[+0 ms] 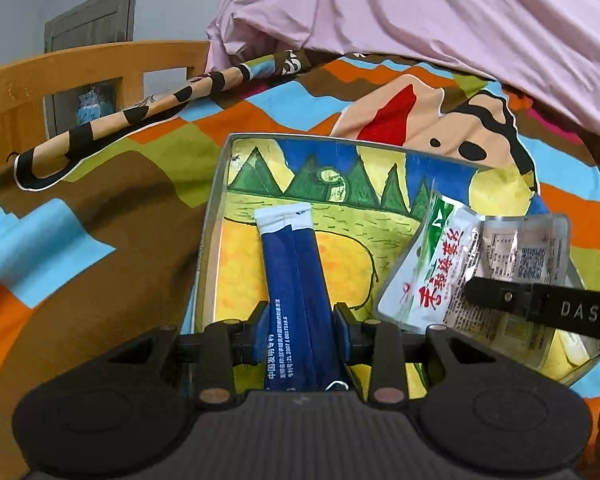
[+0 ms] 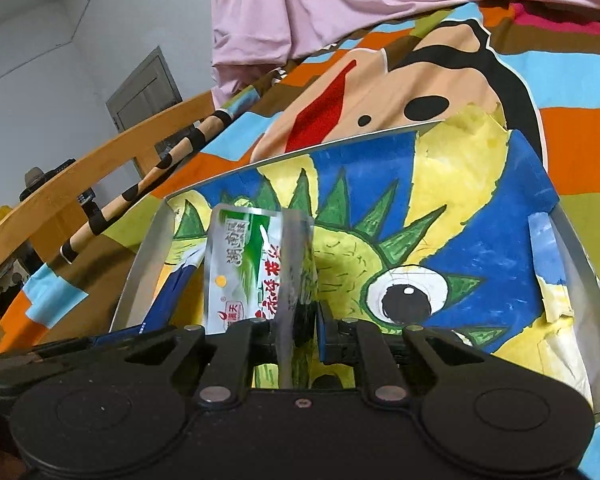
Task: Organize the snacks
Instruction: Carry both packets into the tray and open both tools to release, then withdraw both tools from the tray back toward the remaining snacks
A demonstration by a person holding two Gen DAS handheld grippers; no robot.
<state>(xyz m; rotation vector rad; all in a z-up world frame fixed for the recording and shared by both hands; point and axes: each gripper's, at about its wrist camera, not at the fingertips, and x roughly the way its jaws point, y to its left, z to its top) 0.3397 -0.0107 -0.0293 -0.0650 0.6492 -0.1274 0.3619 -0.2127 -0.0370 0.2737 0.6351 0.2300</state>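
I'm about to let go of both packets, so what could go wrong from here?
The left gripper pinches only the lower end of the long blue stick sachets, so they may swing or land askew in the shallow painted box. The right gripper holds the silver-and-green foil snack packet folded and upright; it might spring open and tip onto the sachets beside it.

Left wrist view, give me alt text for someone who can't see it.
The left gripper holds a dark blue stick sachet between closed jaws, over a shallow box lined with a painted landscape. At the box's right side, the right gripper grips a white and green snack packet. The box sits on a colourful cartoon bedspread.
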